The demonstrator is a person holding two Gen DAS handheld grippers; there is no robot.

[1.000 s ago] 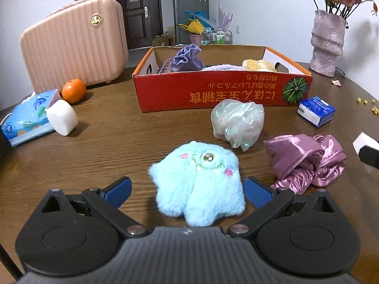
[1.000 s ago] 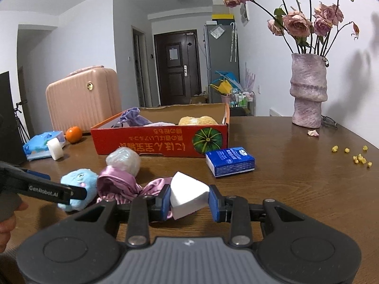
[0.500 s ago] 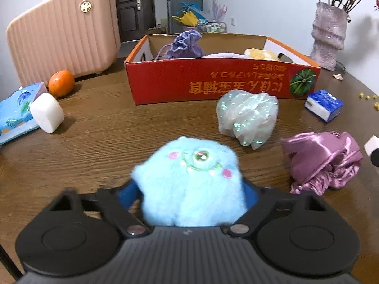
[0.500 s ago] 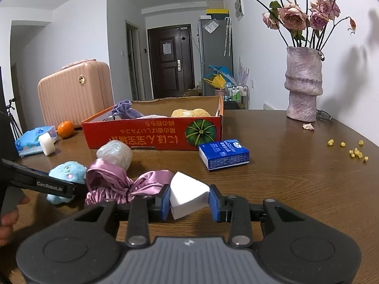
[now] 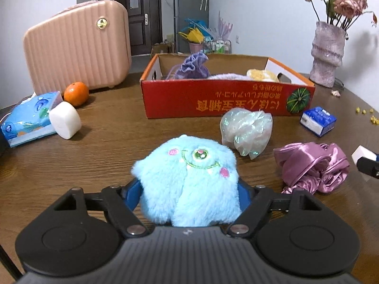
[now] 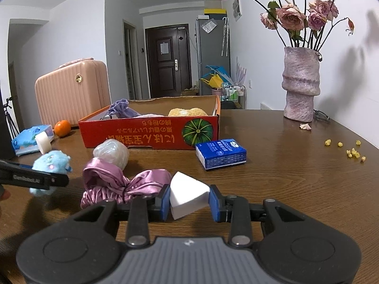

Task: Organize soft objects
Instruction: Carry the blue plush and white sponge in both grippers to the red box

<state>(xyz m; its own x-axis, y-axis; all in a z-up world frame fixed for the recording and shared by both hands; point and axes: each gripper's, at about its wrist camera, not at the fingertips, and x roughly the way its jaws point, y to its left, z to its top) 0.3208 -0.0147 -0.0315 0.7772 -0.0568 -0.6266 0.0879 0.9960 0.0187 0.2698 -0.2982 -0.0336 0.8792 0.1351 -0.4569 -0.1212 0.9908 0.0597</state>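
Lifting entry, left gripper (image 5: 189, 193): jaws have just been closing and now clamp the blue plush toy (image 5: 189, 179) from both sides, blue pads sunk into its fur; the toy sits deep in the throat, face forward, apparently off the wooden table (image 5: 106, 146). To do this step well, keep the squeeze as it is and carry the toy high enough to pass over the near wall of the red cardboard box (image 5: 225, 99) before letting go inside.

Right gripper (image 6: 189, 203): closed on a white wedge sponge (image 6: 188, 195), point up, between its pads.

Near, loose on the table: purple satin bonnet (image 5: 312, 168), just right of the toy; iridescent bath pouf (image 5: 246, 130), just beyond it.

Farther: the box, open-topped, already holding a lilac drawstring pouch (image 5: 193, 67) and a yellow soft item (image 5: 261, 74).
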